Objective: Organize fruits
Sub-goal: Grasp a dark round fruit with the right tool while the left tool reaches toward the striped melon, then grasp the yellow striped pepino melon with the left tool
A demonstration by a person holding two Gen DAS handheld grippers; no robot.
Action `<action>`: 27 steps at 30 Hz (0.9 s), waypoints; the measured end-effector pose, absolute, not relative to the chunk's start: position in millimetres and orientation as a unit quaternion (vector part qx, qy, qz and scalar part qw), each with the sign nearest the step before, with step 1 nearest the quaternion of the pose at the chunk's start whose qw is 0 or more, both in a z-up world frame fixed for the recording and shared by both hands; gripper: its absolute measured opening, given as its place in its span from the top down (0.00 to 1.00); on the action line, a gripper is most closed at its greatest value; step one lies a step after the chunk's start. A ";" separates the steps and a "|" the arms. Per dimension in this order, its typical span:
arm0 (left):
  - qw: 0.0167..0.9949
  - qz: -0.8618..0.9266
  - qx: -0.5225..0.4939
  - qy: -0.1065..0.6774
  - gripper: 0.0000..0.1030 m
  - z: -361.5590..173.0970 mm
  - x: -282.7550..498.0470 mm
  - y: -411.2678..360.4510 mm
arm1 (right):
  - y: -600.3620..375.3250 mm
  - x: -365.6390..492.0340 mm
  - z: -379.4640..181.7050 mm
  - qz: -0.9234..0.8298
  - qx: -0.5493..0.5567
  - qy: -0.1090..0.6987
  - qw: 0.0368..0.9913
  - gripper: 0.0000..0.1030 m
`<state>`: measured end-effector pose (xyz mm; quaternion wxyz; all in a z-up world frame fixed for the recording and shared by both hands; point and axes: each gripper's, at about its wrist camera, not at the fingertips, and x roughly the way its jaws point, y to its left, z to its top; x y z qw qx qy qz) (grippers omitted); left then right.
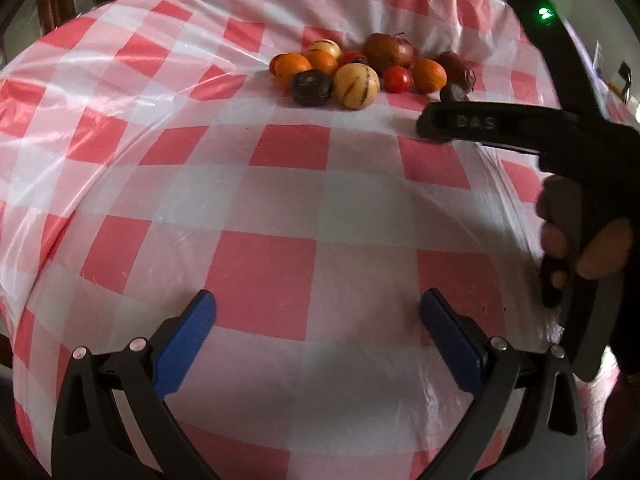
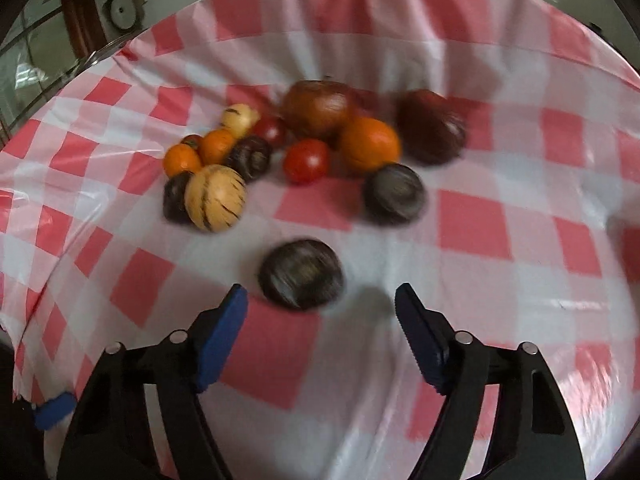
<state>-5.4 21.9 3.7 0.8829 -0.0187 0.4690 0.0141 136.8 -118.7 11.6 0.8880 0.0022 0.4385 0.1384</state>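
Note:
A cluster of fruit lies on the red-and-white checked tablecloth (image 1: 264, 276): oranges (image 2: 369, 143), red tomatoes (image 2: 306, 161), striped yellow melons (image 2: 215, 198), dark round fruits (image 2: 394, 193) and large brown-red fruits (image 2: 318, 108). One dark fruit (image 2: 301, 274) lies alone, just ahead of my open right gripper (image 2: 320, 308), apart from the pads. My left gripper (image 1: 318, 312) is open and empty, far from the fruit pile (image 1: 356, 86). In the left wrist view, the right gripper's black body (image 1: 480, 124) reaches toward the pile from the right.
The cloth (image 2: 472, 220) is covered with wrinkled clear plastic. A hand (image 1: 600, 252) holds the right gripper's handle at the table's right side. A wall and a dark wooden frame (image 2: 80, 16) lie beyond the far table edge.

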 end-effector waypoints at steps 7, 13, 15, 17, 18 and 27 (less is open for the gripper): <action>0.885 -0.003 -0.041 0.463 0.01 7.2 26.4 32.8 | -120.7 132.1 9.5 0.134 -0.013 0.430 0.893 0.58; 0.886 -0.002 -0.033 0.462 0.02 8.1 90.5 11.2 | -175.1 113.6 17.5 0.088 0.071 0.389 0.914 0.58; 0.888 0.001 -0.028 0.459 0.06 7.6 108.9 2.4 | -193.8 111.2 19.6 0.075 0.099 0.380 0.917 0.58; 0.884 0.001 -0.029 0.466 0.08 5.2 125.6 -4.0 | -211.8 108.0 19.7 0.069 0.133 0.373 0.916 0.58; 0.884 0.007 -0.030 0.466 0.08 4.9 134.9 -6.1 | -215.9 107.3 18.6 0.066 0.142 0.371 0.915 0.58; 0.890 0.042 -0.014 0.453 0.36 2.7 189.7 -11.8 | -221.5 113.9 10.2 0.071 0.172 0.374 0.909 0.58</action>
